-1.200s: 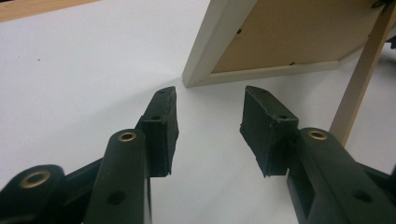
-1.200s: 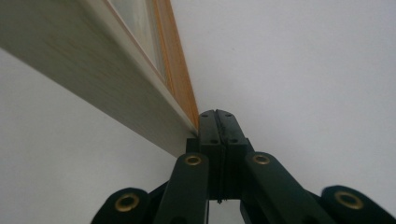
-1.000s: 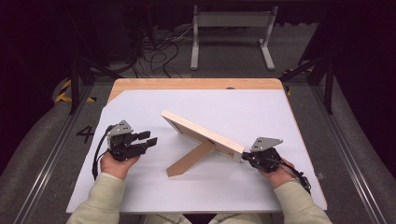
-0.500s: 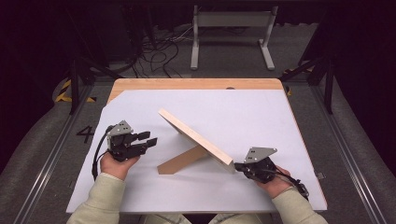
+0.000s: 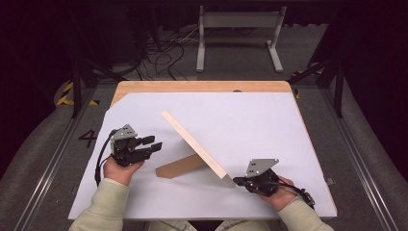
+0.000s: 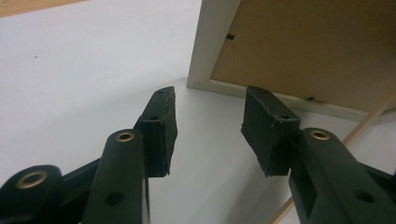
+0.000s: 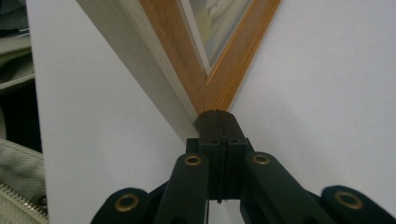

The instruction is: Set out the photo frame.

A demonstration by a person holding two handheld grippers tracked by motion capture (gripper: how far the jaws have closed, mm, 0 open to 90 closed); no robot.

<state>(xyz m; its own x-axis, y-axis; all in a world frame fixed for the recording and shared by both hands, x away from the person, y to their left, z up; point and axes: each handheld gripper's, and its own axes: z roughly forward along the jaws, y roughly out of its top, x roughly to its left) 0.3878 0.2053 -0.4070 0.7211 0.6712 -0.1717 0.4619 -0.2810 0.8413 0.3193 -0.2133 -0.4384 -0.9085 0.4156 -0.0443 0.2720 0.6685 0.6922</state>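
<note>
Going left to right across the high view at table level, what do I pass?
Left black two-jaw gripper → brown cardboard easel stand → light wooden picture frame standing on its edge → right black two-jaw gripper, at the frame's corner.

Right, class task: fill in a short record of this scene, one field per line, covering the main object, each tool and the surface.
object: picture frame, standing tilted, back stand on the table
left tool: jaws apart, nothing between them, beside the frame's back
right tool: jaws together, tips at the frame's near corner
surface: white sheet on a wooden table
</note>
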